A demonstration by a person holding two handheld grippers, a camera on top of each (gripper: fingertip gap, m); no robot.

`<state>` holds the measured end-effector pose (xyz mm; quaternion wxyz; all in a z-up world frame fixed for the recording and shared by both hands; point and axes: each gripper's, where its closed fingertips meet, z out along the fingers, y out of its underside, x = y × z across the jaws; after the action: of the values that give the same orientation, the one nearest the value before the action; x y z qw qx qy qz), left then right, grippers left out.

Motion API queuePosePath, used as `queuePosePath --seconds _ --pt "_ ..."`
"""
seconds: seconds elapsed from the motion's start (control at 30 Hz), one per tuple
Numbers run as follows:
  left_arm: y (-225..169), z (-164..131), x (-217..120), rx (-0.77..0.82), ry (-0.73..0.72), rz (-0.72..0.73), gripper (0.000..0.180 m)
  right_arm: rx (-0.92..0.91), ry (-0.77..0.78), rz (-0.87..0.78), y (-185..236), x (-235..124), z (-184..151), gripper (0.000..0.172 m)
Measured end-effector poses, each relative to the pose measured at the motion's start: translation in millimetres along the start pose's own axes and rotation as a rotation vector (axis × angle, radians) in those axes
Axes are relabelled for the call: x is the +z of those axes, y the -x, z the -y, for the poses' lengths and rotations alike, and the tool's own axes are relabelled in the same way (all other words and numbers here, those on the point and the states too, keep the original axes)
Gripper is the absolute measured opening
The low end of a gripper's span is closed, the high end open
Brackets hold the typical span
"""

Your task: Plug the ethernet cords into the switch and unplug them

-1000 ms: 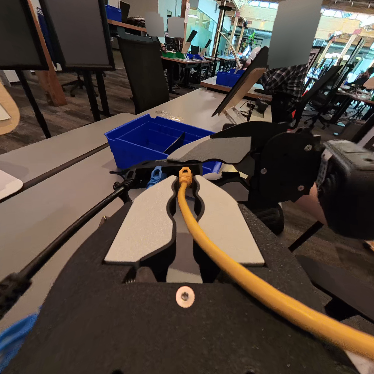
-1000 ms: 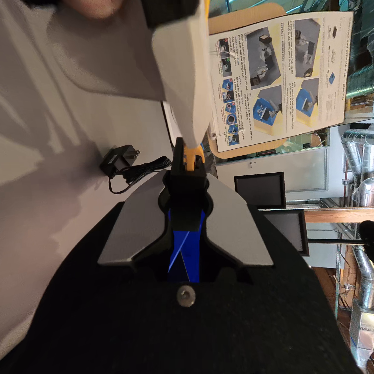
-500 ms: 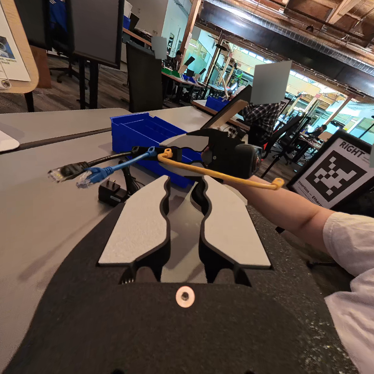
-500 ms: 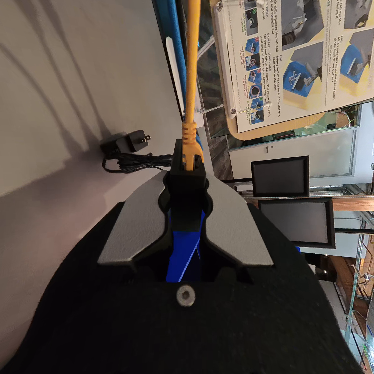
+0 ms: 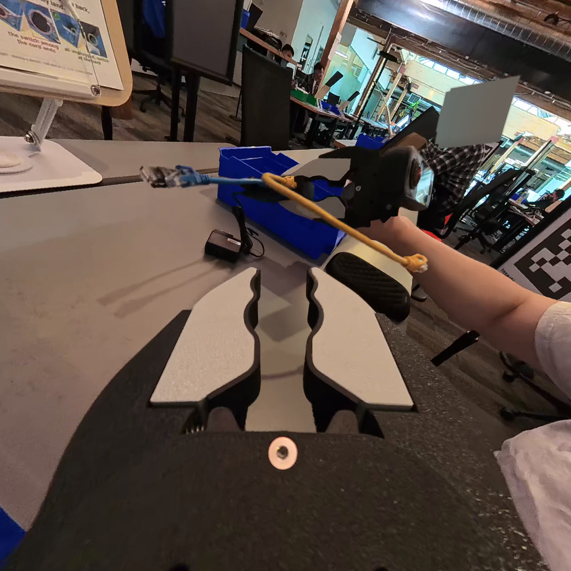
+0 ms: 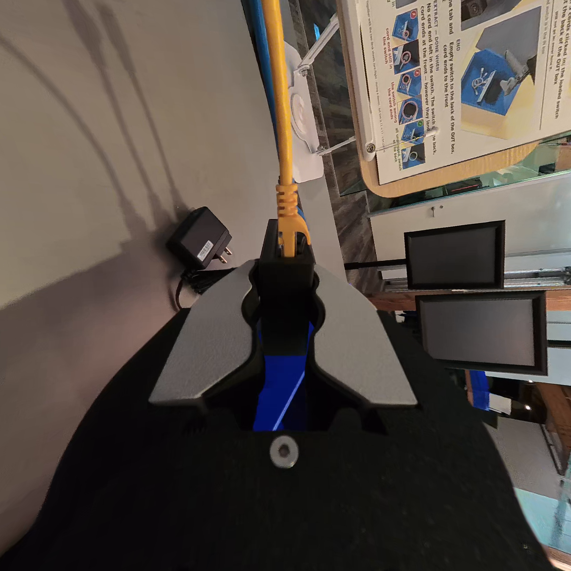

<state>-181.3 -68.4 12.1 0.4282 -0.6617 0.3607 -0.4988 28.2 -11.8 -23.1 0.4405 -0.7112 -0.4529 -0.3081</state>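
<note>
Grey table [image 5: 77,262] fills the left of both views, adapter [image 5: 222,248] lying mid-frame. Left gripper [image 5: 282,279] sits open on nothing, bottom center. Right gripper [image 6: 285,278] clamps the black switch [image 6: 285,296], yellow cord [image 6: 284,123] plugged in, running to the top edge.

L gripper [image 5: 282,278] open, empty | R gripper [image 5: 312,191] holds switch [image 5: 304,185] | yellow cord [image 5: 340,222] dangling
</note>
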Motion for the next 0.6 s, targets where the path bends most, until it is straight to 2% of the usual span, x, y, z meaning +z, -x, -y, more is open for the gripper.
queuePosePath --seconds 0.33,0.6 --pt "-1.4 -1.5 3.9 0.023 0.010 0.018 0.027 0.254 -0.152 0.121 -27.1 -17.2 0.2 0.027" --pt "-0.7 -13.7 16.0 0.024 0.039 0.009 0.026 0.300 -0.200 0.130 -49.7 -31.9 7.1 0.027"
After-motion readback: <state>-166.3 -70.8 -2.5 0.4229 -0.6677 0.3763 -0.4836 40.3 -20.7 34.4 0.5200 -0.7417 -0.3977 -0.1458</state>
